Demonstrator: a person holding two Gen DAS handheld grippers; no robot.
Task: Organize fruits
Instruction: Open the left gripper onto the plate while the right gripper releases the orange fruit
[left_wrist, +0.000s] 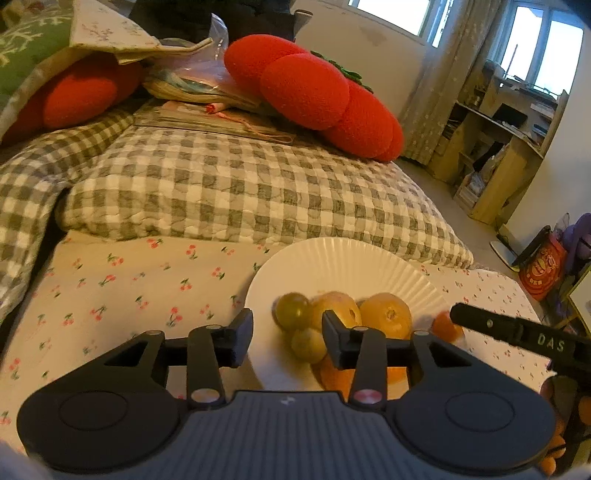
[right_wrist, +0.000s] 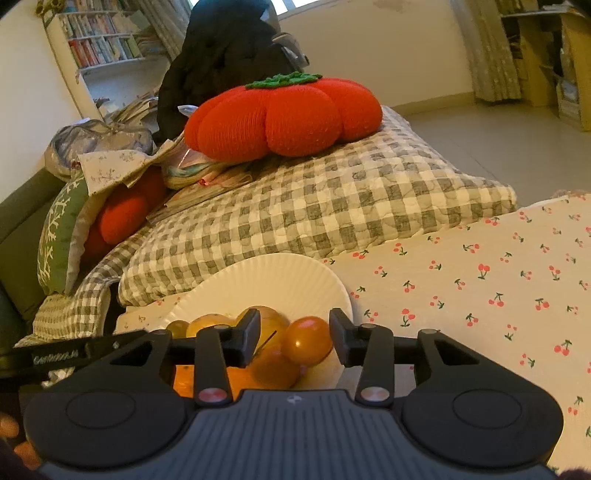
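A white paper plate (left_wrist: 343, 266) (right_wrist: 273, 280) lies on the cherry-print sheet with a heap of fruit at its near side. In the left wrist view I see a green fruit (left_wrist: 291, 308), a yellow one (left_wrist: 338, 306), an orange (left_wrist: 386, 314) and a smaller green fruit (left_wrist: 308, 343). My left gripper (left_wrist: 288, 326) hovers just in front of the heap, jaws apart, gripping nothing. My right gripper (right_wrist: 295, 326) is open too. An orange fruit (right_wrist: 308, 339) rests on the plate between its fingers, which do not press on it. A finger of the right gripper (left_wrist: 517, 332) reaches in from the right.
A grey checked quilt (left_wrist: 221, 184) lies folded behind the plate, with a big red tomato cushion (left_wrist: 314, 92) on it. The cherry sheet (right_wrist: 480, 295) spreads to the right. Beyond the bed are wooden shelves (left_wrist: 498, 147) and bags (left_wrist: 543, 266) on the floor.
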